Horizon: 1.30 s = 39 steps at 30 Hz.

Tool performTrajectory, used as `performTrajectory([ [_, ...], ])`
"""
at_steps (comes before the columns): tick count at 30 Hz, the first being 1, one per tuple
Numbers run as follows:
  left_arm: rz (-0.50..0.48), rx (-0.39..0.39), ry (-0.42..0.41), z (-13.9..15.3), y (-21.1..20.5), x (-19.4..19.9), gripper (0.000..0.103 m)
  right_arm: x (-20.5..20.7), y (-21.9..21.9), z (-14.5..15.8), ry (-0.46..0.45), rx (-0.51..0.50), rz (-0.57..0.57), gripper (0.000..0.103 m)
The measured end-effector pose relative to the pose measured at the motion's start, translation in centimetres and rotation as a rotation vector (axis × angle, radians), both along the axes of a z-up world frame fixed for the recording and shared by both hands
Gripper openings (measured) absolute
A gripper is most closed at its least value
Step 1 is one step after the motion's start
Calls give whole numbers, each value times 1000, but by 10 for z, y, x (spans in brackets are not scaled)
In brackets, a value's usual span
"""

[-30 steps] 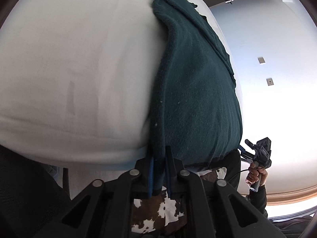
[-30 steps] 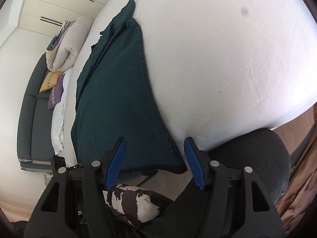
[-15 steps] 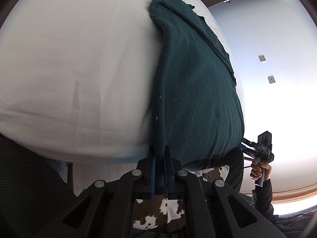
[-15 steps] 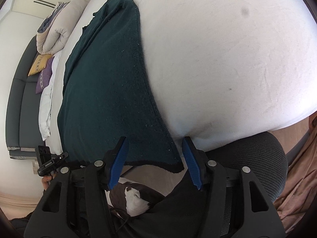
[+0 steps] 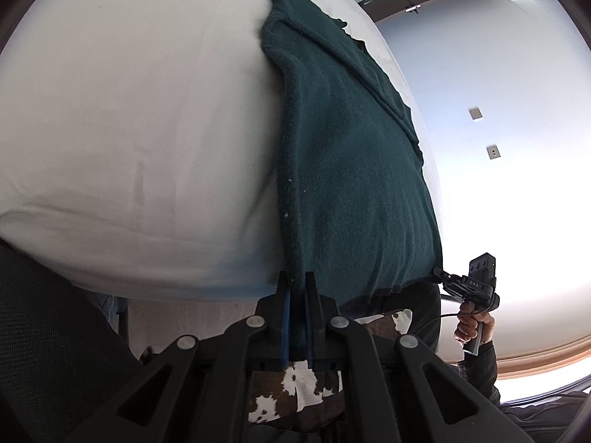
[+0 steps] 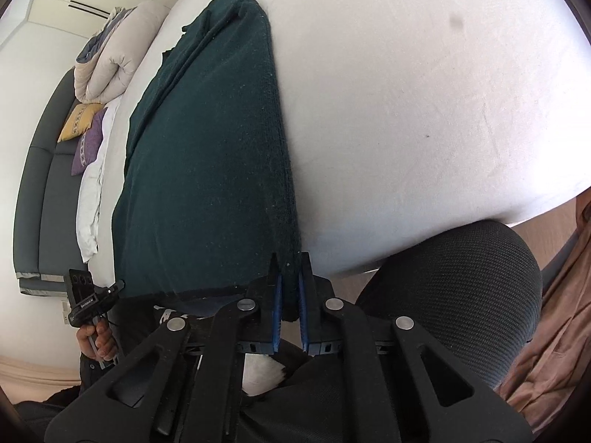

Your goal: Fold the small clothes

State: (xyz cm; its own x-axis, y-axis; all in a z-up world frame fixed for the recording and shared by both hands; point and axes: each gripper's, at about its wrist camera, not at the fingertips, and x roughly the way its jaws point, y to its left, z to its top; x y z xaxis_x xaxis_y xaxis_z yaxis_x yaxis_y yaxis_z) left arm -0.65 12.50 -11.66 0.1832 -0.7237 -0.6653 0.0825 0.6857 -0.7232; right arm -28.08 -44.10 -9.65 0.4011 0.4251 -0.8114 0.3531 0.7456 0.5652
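A dark green knitted garment [image 5: 351,170] lies flat on a white bed [image 5: 129,110], its near hem at the bed's edge. My left gripper [image 5: 296,284] is shut on the garment's near left corner. My right gripper [image 6: 289,277] is shut on the near right corner of the same garment [image 6: 207,162]. The right gripper also shows in the left wrist view [image 5: 469,288], pinching the hem. The left gripper shows in the right wrist view [image 6: 92,297], at the other corner.
A black mesh chair [image 6: 461,284] stands by the bed's near edge. A rolled beige duvet [image 6: 114,62], yellow and purple cushions [image 6: 83,129] and a grey sofa [image 6: 40,184] lie beyond the bed. A cow-print cloth [image 5: 295,387] is below the grippers.
My right gripper has moved in and closed on the garment's near right corner; it was open a second ago. My left gripper has stayed shut on the left corner.
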Motion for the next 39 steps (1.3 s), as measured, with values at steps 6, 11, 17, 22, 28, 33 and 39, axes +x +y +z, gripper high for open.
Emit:
performTrajectory([
  [6, 56, -129, -26, 17, 6, 1, 6, 10, 6, 26, -112, 78, 8, 6],
  [11, 103, -228, -69, 35, 9, 7, 6, 36, 13, 37, -143, 108, 10, 6],
  [17, 167, -305, -115, 55, 13, 26, 6, 67, 11, 61, -250, 179, -42, 6],
  [22, 214, -343, -165, 73, 17, 54, 5, 103, 10, 89, -322, 183, -41, 6],
  [28, 255, -357, -215, 90, 15, 104, 6, 177, 8, 113, -363, 143, -54, 6],
  [33, 296, -332, -230, 98, 12, 158, 6, 249, -13, 113, -353, 131, -122, 6],
  [39, 351, -315, -216, 92, 9, 227, 6, 325, -39, 101, -346, 140, -207, 6],
])
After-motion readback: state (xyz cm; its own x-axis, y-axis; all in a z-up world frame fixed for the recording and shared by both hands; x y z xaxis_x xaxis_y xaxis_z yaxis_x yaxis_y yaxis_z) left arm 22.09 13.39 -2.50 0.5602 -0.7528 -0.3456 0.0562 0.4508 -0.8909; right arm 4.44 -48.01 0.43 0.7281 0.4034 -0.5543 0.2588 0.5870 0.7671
